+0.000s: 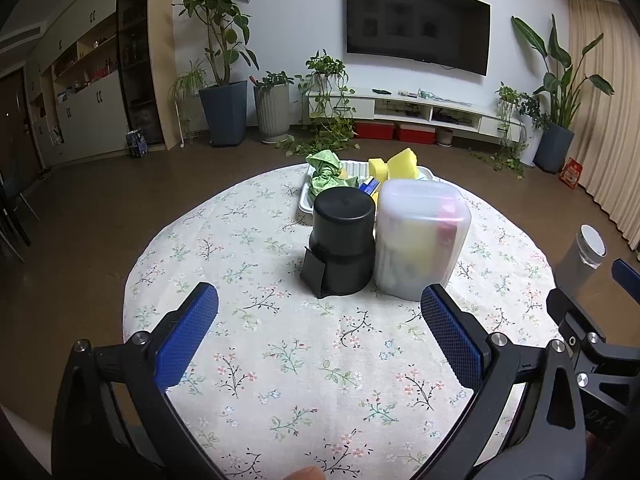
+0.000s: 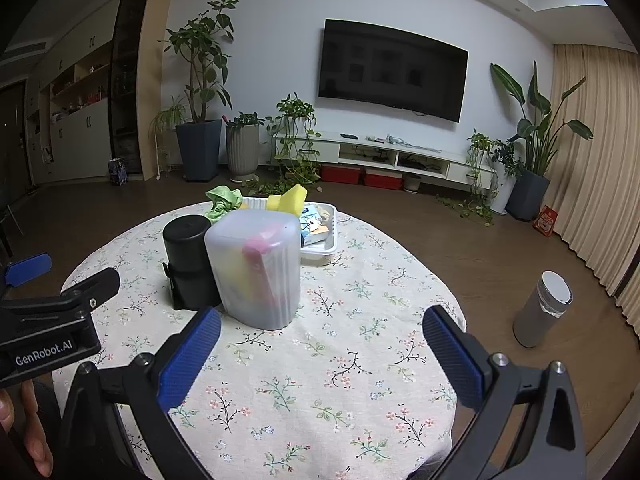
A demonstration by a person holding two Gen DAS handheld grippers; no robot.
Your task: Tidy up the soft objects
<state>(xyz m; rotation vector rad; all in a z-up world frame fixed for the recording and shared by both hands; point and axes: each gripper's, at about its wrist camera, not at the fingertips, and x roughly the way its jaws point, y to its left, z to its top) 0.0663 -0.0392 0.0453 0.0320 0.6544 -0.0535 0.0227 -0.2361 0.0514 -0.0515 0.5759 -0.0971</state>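
A round table with a floral cloth [image 1: 280,360] [image 2: 340,380] carries a frosted plastic container [image 1: 420,236] [image 2: 256,268] with yellow and pink items inside. Beside it, on its left, stands a black cylinder [image 1: 342,240] [image 2: 188,260]. Behind both sits a white tray [image 1: 306,200] [image 2: 326,250] holding a green cloth [image 1: 326,170] [image 2: 222,200], yellow sponges [image 1: 394,164] [image 2: 290,200] and a small printed pack [image 2: 314,226]. My left gripper [image 1: 320,312] is open and empty, short of the containers. My right gripper [image 2: 322,334] is open and empty too, just right of the frosted container.
A grey bottle with a white lid [image 1: 580,260] [image 2: 544,308] stands to the right, beyond the table edge. Around the table lies brown floor [image 2: 400,224], with potted plants [image 1: 222,80], a low TV shelf [image 1: 420,108] and a curtain [image 2: 592,160] farther back.
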